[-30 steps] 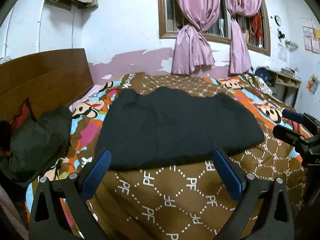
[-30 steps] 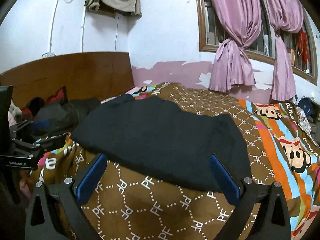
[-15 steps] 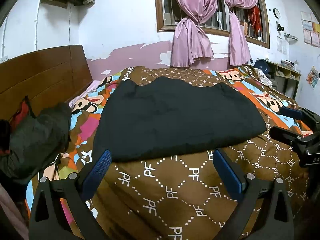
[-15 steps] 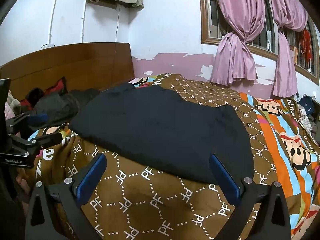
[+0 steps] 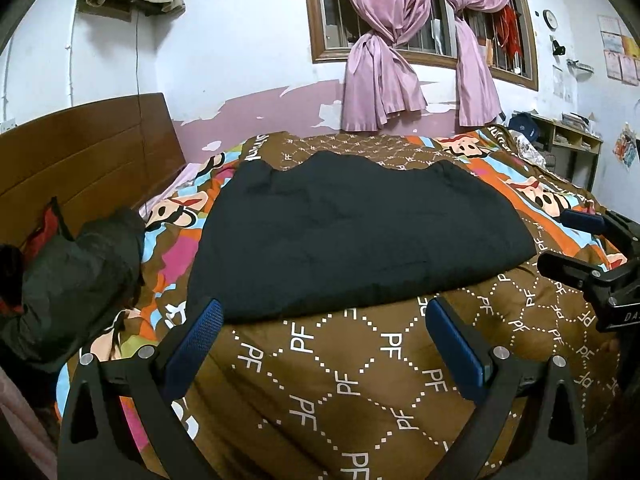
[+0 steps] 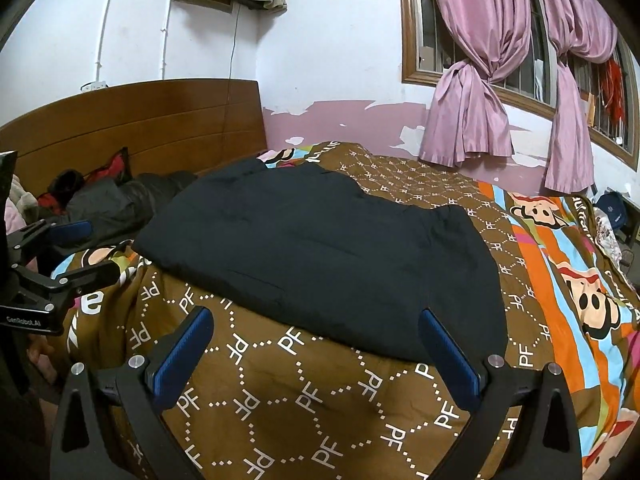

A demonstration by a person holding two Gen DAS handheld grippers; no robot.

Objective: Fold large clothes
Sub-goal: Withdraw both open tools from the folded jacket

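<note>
bed cover (image 5: 360,380): brown "PF" print, cartoon stripes at left and right | black garment (image 5: 352,236): spread flat mid-bed, near hem just beyond both grippers | dark clothes pile (image 5: 76,276): far left by headboard (image 5: 80,160) | left gripper (image 5: 322,340): jaws wide apart, empty, above cover | right gripper (image 6: 316,340): jaws wide apart, empty, above cover

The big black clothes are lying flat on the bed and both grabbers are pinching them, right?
Not quite. The black garment does lie flat on the bed, but both wrist views show the left gripper and right gripper open, holding nothing.
</note>
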